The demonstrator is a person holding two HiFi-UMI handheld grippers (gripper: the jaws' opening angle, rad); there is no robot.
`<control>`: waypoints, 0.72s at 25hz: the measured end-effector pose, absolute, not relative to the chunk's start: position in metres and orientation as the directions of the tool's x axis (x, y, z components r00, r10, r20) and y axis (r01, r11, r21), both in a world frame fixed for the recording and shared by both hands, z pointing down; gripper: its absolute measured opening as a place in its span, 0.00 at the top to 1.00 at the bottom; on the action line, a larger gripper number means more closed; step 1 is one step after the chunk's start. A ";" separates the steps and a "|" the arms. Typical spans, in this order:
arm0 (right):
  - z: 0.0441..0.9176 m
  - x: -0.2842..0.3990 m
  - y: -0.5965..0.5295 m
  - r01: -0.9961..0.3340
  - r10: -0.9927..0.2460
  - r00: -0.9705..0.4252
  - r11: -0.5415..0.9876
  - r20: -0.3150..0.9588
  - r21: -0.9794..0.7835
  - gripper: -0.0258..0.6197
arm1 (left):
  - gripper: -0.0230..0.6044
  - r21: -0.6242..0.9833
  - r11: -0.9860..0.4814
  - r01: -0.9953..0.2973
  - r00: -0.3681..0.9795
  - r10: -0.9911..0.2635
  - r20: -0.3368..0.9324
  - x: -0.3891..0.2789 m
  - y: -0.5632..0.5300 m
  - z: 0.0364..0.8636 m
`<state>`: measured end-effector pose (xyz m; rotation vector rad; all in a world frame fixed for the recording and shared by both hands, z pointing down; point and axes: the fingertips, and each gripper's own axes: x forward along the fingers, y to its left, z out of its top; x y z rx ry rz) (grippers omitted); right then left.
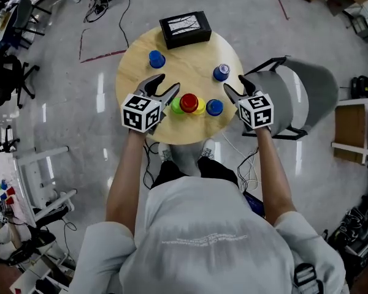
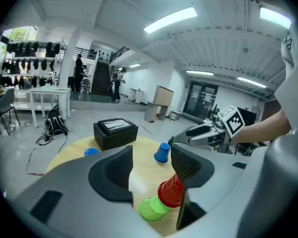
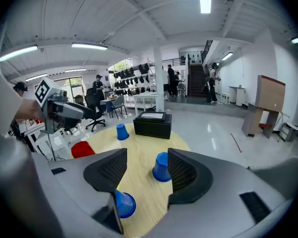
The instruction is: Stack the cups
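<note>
- My left gripper (image 1: 165, 84) stood with its jaws wide apart and nothing between the pads, only bare tabletop showing in the gap (image 2: 151, 158).
- Just to the right of that gripper sat the red cup (image 1: 189, 102), close against the right jaw in the left gripper view (image 2: 171, 192). It was tilted, with the green cup (image 1: 177, 106) touching it on the left (whether the two were nested I could not tell).
- A yellow cup (image 1: 200, 108) peeked out on the right side of the red one.
- My right gripper (image 1: 235, 84) was likewise spread wide and held nothing (image 3: 146, 168).
- Beyond its jaws one blue cup (image 3: 161, 166) stood mouth down, seen in the gap but clear of both pads. It was at the far right of the table (image 1: 221, 72).
- A second blue cup (image 1: 214, 107) lay near the right gripper, on its left and beside the yellow cup. It lay on its side with the mouth showing (image 3: 124, 204).
- A third blue cup (image 1: 156, 59) stood at the far left, well apart from the others.
- A black box (image 1: 184, 29) rested at the far edge of the round wooden table (image 1: 135, 72).
- A grey chair (image 1: 297, 94) stood to the right of the table.
</note>
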<state>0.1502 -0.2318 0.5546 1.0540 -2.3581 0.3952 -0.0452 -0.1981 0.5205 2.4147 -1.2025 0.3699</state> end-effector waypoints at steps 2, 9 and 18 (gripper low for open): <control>0.573 0.154 -0.247 -0.755 -0.586 -0.553 0.653 0.592 -0.060 0.55 | 0.56 0.241 -0.501 -0.831 0.554 -0.715 0.427 -0.052 -0.197 0.522; 0.631 0.156 -0.292 -0.726 -0.521 -0.522 0.687 0.676 -0.032 0.53 | 0.56 0.180 -0.400 -0.899 0.434 -0.756 0.490 -0.063 -0.203 0.535; 0.676 0.149 -0.309 -0.697 -0.453 -0.521 0.715 0.723 -0.054 0.53 | 0.58 0.168 -0.308 -0.936 0.350 -0.780 0.519 -0.076 -0.206 0.548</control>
